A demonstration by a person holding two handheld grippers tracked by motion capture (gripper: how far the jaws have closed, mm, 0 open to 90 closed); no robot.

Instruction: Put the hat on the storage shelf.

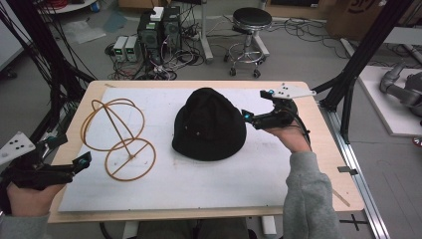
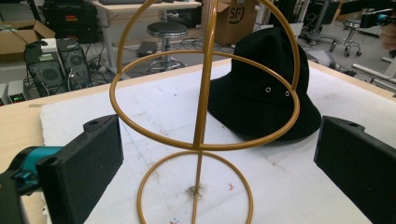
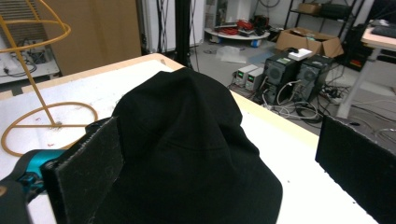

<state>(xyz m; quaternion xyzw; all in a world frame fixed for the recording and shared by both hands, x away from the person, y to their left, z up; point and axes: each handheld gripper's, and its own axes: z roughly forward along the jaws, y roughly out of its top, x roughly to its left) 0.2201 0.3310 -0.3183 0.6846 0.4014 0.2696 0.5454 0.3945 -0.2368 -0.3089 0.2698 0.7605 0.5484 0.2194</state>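
- We see a black bucket hat (image 1: 209,124) lying crown up on the white mat (image 1: 209,184) that covers most of the counter (image 1: 318,149); its brim spreads flat on the mat, and the left gripper view picks out two small metal eyelets on its side.
- Left of the hat stands a yellow wire hat stand (image 1: 119,137): a round base ring, an upright stem and crossing hoops on top, clear of the hat in the high view.
- Our left gripper (image 1: 74,162) hangs at the counter's near-left corner, its fingers (image 2: 88,158) spread wide and holding nothing; the stand lies straight ahead between them, the hat beyond it.
- Our right gripper (image 1: 256,107) sits at the hat's right side, fingers (image 3: 88,168) released and wide apart; in its own view the hat's crown rises between them, the nearer finger close against the fabric, though we cannot tell if it touches.
- The right gripper view shows the stand's base ring beyond the hat, and the counter's far edge, past which are computer towers (image 3: 299,72) and cables on the floor.
- The high view gives the layout: bare mat lies in front of hat and stand, a wooden margin runs around the mat, and a stool (image 1: 249,40) stands beyond the far edge.
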